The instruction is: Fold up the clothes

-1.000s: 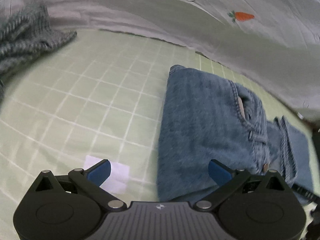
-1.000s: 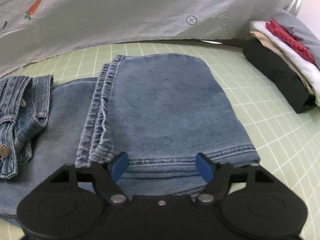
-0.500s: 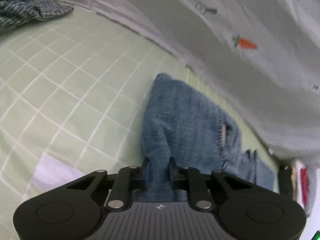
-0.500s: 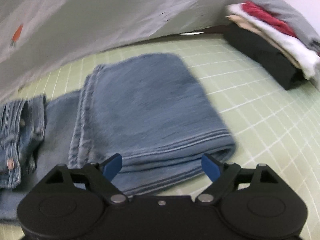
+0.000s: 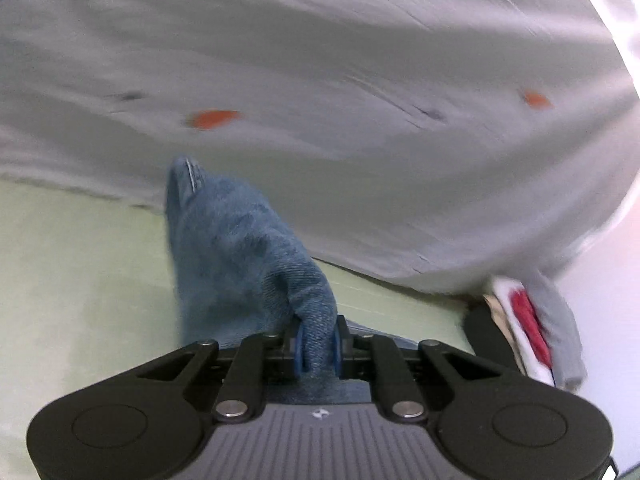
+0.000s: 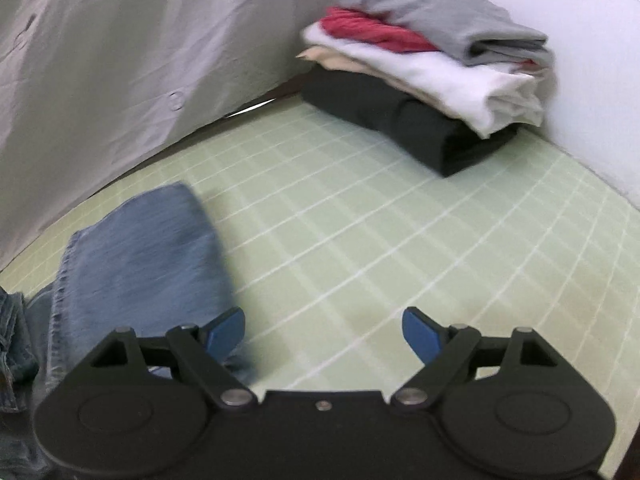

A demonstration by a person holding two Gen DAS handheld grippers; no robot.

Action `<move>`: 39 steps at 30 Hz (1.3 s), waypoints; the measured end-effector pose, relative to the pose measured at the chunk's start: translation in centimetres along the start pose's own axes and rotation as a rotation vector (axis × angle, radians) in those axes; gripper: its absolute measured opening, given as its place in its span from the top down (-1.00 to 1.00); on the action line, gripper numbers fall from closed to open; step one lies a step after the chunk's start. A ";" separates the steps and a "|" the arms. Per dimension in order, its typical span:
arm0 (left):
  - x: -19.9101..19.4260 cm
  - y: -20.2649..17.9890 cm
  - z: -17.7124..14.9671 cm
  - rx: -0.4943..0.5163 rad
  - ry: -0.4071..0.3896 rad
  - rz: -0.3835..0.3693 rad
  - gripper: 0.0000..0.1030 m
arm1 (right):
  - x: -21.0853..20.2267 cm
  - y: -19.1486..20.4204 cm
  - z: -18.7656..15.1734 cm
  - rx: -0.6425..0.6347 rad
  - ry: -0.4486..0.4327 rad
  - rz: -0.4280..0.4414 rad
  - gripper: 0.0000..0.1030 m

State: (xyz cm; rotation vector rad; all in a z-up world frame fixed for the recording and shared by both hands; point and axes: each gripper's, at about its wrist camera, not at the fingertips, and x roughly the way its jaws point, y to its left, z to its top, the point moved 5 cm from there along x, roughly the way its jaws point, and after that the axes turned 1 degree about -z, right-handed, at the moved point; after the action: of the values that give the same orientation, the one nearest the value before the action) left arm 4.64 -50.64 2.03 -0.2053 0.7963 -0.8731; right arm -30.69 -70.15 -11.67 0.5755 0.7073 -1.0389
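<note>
Between the blue pads of the left gripper [image 5: 318, 346] a fold of the jeans [image 5: 240, 256] is clamped and held raised above the green checked surface [image 5: 80, 264]. The right gripper [image 6: 323, 330] is spread wide, empty, with the jeans' folded leg beside its left finger. A stack [image 6: 432, 68] is set at the surface's far right corner.

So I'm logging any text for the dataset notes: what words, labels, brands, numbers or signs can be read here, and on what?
No words or numbers are readable.
Small white logo mark, no letters, on the left gripper body.
Circled mark on the grey sheet, too blurred to read.
Orange and dark prints on the sheet in the left wrist view: motion-blurred, unreadable.
Jeans: no label visible.
</note>
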 end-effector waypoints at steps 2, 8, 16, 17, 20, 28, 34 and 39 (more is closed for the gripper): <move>3.4 -4.1 -1.5 0.034 0.050 -0.018 0.72 | 0.6 -1.9 0.8 -0.003 0.008 0.001 -0.68; 15.4 -10.6 -9.1 -0.069 0.366 -0.059 0.45 | 4.0 -5.5 3.7 -0.012 0.038 0.027 -0.68; 10.4 -7.9 -4.9 0.016 0.176 0.091 -0.50 | 7.5 -2.4 7.6 -0.015 0.068 0.298 -0.65; 9.6 -6.6 -4.3 0.006 0.152 0.134 -0.53 | 8.0 -1.2 7.8 -0.011 0.085 0.370 -0.58; 9.5 -1.9 -4.5 -0.022 0.179 0.295 -0.56 | 9.1 3.1 8.0 0.005 0.148 0.604 -0.50; 9.4 4.8 -6.8 -0.222 0.243 0.318 -0.56 | 12.4 11.6 5.7 0.041 0.361 0.859 -0.66; 10.0 5.4 -6.9 -0.240 0.242 0.271 -0.56 | 13.1 13.2 4.4 0.194 0.469 0.893 -0.03; 10.2 4.5 -6.3 -0.237 0.220 0.212 -0.56 | 10.9 10.9 5.4 0.431 0.474 0.989 0.64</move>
State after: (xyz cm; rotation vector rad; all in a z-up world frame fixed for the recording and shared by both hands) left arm 6.89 -54.44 -9.98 -0.2309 1.1071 -0.6064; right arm -15.88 -75.83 -15.35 1.3980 0.4878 -0.1006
